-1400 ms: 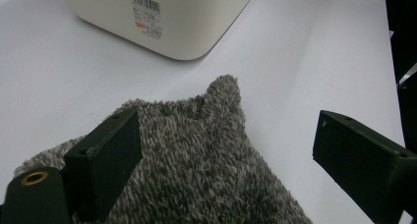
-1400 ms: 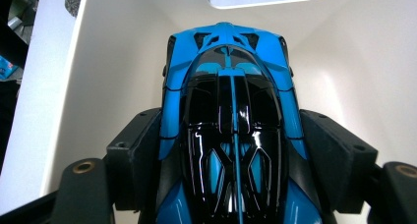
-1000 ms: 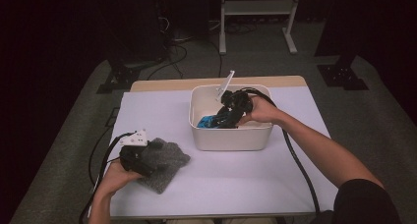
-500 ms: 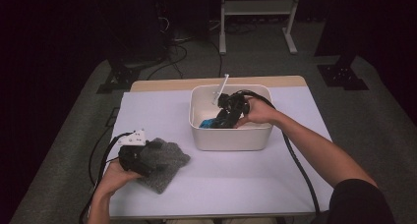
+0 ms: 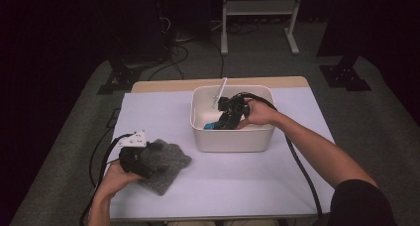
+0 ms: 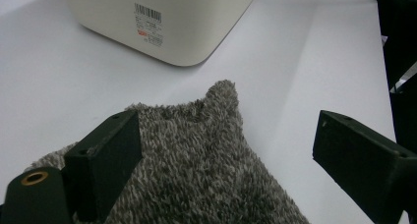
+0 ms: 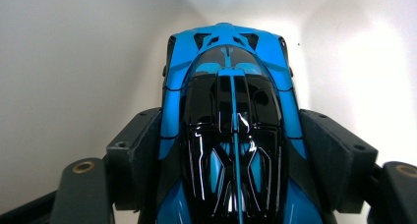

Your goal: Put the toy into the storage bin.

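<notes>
Forearm angled into bin, right hand-held gripper clamping blue toy car.

High view: table evenly lit from above, room behind nearly black, slightly soft and grainy. Left gripper view: sharp, bright white surface, soft shadow under the bin ahead of the jaws, grey fleece cloth fibres crisp. Right gripper view: blue toy car between the jaws shows specular streaks on its glossy black canopy; bin wall beyond it blows out white; edges darken.
</notes>
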A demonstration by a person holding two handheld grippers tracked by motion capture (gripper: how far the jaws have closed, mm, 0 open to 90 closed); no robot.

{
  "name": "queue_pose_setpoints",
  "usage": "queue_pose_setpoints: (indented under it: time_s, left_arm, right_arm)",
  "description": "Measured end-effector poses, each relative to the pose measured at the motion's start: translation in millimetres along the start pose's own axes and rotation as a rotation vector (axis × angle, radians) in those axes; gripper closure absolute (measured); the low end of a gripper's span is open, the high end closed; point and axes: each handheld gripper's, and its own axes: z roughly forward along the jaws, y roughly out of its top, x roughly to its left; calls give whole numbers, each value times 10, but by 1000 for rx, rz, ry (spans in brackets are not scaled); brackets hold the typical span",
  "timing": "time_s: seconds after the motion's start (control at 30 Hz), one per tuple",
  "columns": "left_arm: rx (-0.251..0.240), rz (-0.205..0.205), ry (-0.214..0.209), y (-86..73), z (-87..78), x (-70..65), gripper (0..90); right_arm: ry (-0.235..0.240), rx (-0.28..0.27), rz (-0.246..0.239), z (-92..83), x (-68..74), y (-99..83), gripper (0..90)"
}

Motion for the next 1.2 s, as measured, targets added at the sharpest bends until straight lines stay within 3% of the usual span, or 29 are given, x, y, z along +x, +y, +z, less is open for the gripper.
queue_pose_setpoints:
  time_s: [0.97, 1.1, 1.2]
  left_arm:
    - [-1, 2, 1, -3, -32, -1, 103]
    - [3, 3, 2, -9, -27, -2, 103]
    - [7, 6, -4, -2, -19, -12, 103]
  right_arm:
    - [16, 18, 9, 34, 11, -7, 259]
    - [25, -39, -2, -38, 11, -5, 314]
    - [2, -30, -4, -63, 32, 1, 295]
